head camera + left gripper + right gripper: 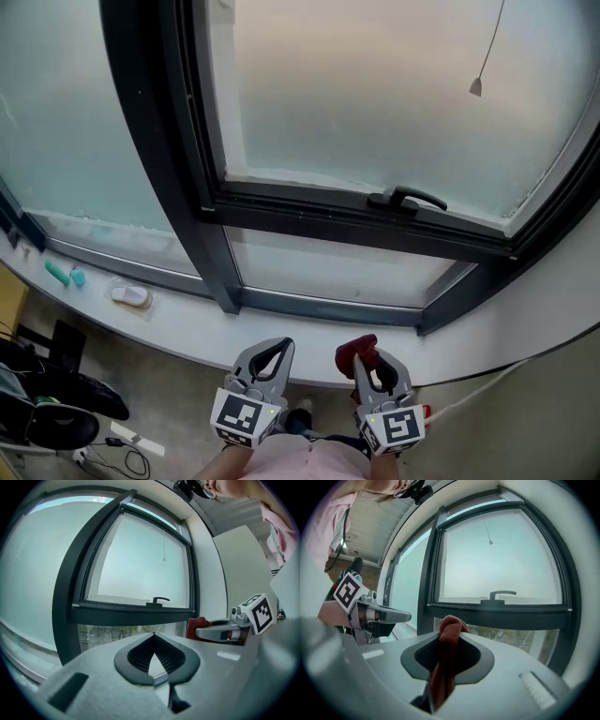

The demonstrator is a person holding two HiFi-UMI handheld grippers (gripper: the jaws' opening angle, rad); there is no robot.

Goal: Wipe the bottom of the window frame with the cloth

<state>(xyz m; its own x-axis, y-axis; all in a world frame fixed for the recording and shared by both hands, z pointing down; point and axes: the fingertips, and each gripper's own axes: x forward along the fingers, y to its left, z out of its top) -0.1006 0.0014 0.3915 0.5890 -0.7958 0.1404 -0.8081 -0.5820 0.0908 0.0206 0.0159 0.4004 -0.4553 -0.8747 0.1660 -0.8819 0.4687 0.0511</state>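
Pinching the red cloth (354, 352) tight, the right gripper (368, 364) hangs by the edge of the white sill (187, 323) — below the dark window frame (328, 225), not touching it. The left gripper (275, 354) sits just beside it, jaws closed on nothing.

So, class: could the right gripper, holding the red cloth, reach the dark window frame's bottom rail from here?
Probably yes: the right gripper, shut on the red cloth, faces the dark bottom rail with only white sill between.

Rough cloth (449, 630), frosted glass (375, 94) (matt) — smooth frame (328, 220)
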